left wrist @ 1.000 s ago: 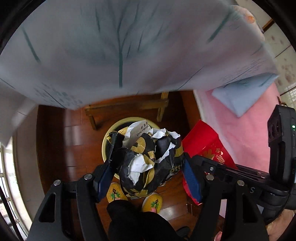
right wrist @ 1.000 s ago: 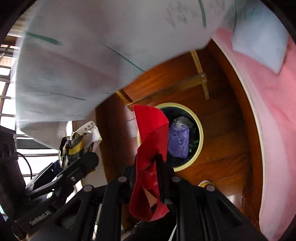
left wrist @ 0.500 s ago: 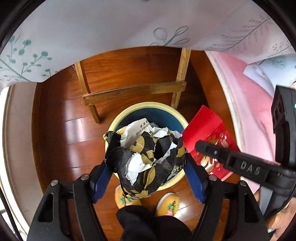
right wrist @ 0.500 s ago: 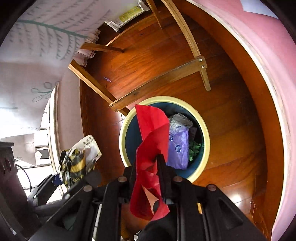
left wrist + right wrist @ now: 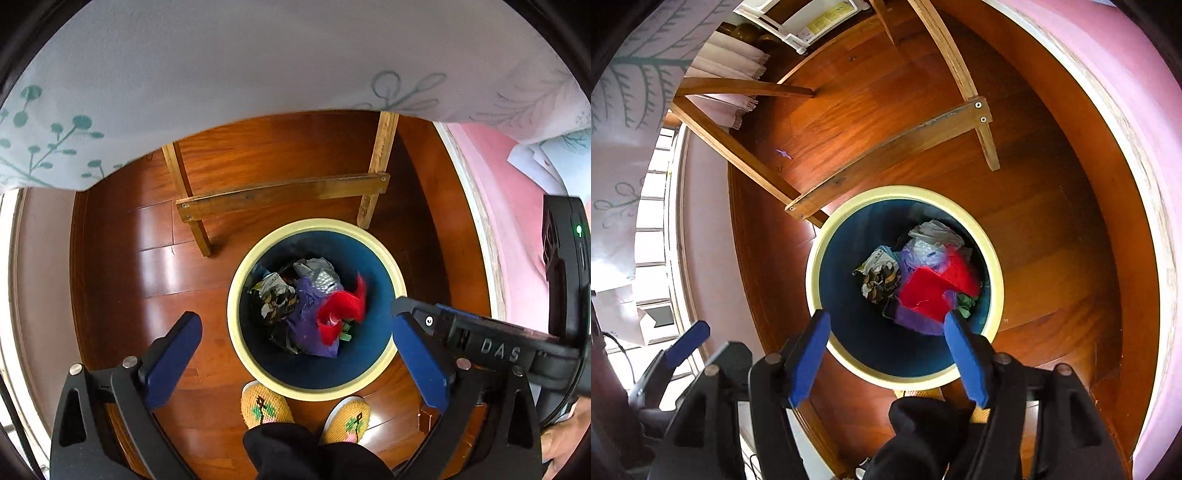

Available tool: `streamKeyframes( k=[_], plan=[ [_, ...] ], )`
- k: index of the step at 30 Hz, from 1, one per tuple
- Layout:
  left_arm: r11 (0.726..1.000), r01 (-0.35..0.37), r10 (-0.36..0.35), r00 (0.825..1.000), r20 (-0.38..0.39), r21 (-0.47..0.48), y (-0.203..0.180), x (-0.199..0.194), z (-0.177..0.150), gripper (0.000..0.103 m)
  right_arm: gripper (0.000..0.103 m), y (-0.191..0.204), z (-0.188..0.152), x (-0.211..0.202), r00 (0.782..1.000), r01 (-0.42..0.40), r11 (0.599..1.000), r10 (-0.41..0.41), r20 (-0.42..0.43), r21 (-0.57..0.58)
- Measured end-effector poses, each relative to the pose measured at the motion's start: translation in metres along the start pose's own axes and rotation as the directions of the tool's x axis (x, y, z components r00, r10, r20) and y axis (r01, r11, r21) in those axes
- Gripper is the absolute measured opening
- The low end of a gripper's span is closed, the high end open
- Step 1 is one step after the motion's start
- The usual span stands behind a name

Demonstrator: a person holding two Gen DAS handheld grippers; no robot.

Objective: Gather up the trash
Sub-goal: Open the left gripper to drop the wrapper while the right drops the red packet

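Note:
A round bin (image 5: 236,321) with a cream rim and dark blue inside stands on the wood floor; it also shows in the right wrist view (image 5: 812,258). In it lie the black-and-yellow crumpled wrapper (image 5: 275,299) (image 5: 881,277), the red paper (image 5: 341,310) (image 5: 932,290), a purple bag (image 5: 304,325) and silver foil (image 5: 317,271). My left gripper (image 5: 295,332) is open and empty above the bin. My right gripper (image 5: 886,328) is open and empty above the bin's near rim; it shows at the right of the left wrist view (image 5: 491,343).
Wooden table legs with a crossbar (image 5: 282,194) stand just behind the bin. A white tablecloth with a teal plant print (image 5: 258,62) hangs above. A pink bed edge (image 5: 1145,147) runs along the right. The person's yellow slippers (image 5: 266,404) are in front of the bin.
Both grippers opened. The black-and-yellow wrapper dropped from the left gripper and the red paper from the right gripper; both are now in the bin.

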State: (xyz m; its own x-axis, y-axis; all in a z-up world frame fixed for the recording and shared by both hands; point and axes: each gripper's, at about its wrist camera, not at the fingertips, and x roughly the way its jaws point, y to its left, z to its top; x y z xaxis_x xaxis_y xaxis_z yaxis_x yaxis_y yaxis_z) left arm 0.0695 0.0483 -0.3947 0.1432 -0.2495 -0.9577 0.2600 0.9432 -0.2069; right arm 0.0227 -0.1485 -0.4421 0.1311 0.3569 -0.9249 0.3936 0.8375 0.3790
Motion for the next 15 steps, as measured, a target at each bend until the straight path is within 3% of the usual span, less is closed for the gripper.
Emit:
streamKeyframes(
  k=[6,15],
  plan=[
    [1.000,-0.002,0.002,1.000,-0.002,0.010,0.001,-0.003,0.003,0.102,0.066,0.002,-0.001,-0.007,1.000,0.023,0.999,-0.022,0.021,-0.024],
    [1.000,-0.006,0.006,1.000,0.007,0.004,-0.009,-0.040,0.006,0.102,0.066,0.014,-0.008,-0.044,0.999,0.016,0.999,-0.014,0.053,-0.049]
  ],
)
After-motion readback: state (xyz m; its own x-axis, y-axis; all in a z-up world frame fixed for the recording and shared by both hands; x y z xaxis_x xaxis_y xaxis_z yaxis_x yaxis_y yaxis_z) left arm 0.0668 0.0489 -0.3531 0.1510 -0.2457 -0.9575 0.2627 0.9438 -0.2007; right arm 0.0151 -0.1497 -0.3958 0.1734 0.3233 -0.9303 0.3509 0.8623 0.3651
